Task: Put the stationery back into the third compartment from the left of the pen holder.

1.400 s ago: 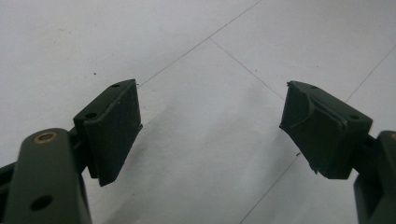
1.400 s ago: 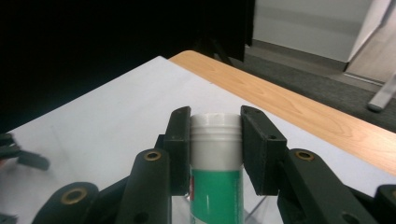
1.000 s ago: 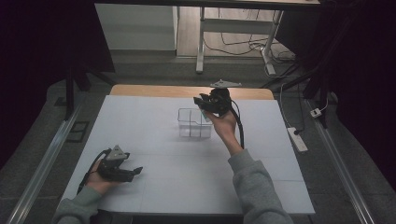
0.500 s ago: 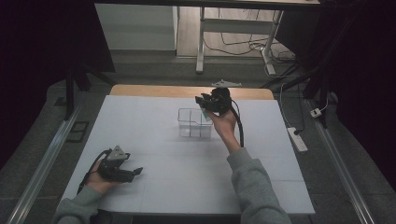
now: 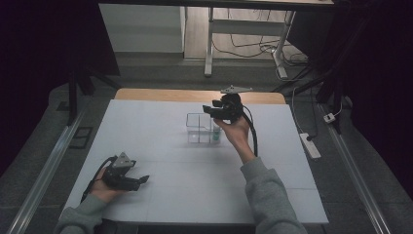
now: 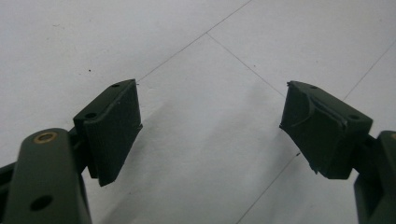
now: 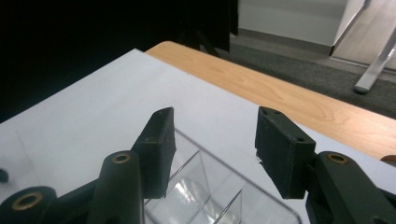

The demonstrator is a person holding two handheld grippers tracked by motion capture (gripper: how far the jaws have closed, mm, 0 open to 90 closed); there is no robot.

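**Right gripper held above the clear box**

The right gripper [image 5: 208, 110] is held just above the clear box [image 5: 203, 128], its jaws just opened, nothing between them. A small bottle [image 5: 216, 133] stands inside. The left gripper [image 5: 141, 181], well apart, is spread empty.

Open tabletop [image 5: 160, 141] around clear organizer [image 5: 203, 129]

Bottle [image 5: 216, 133] inside organizer [image 5: 198, 129] on table [image 5: 195, 185]

Dim room, dark edges; white table evenly lit, soft shadows.
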